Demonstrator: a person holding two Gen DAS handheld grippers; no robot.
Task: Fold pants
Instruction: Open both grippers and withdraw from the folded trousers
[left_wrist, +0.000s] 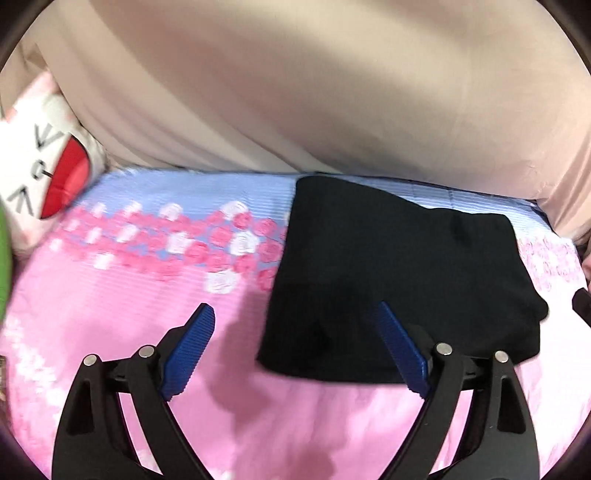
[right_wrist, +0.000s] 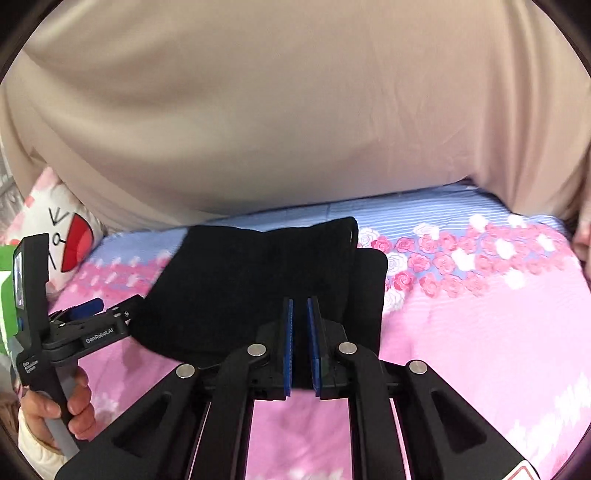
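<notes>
Pants (left_wrist: 399, 280), black and folded into a compact stack, lie on my pink floral sheet (left_wrist: 155, 332). My left gripper (left_wrist: 295, 325) hangs spread wide at their near left corner, gripping nothing. My right gripper (right_wrist: 300, 321) sits over their near edge, nearly closed, a thin gap showing.

we are seeing a bed (left_wrist: 110, 350) in pink rose sheets carrying folded black pants (left_wrist: 388, 277) and a cartoon-face pillow (left_wrist: 40, 166).
</notes>
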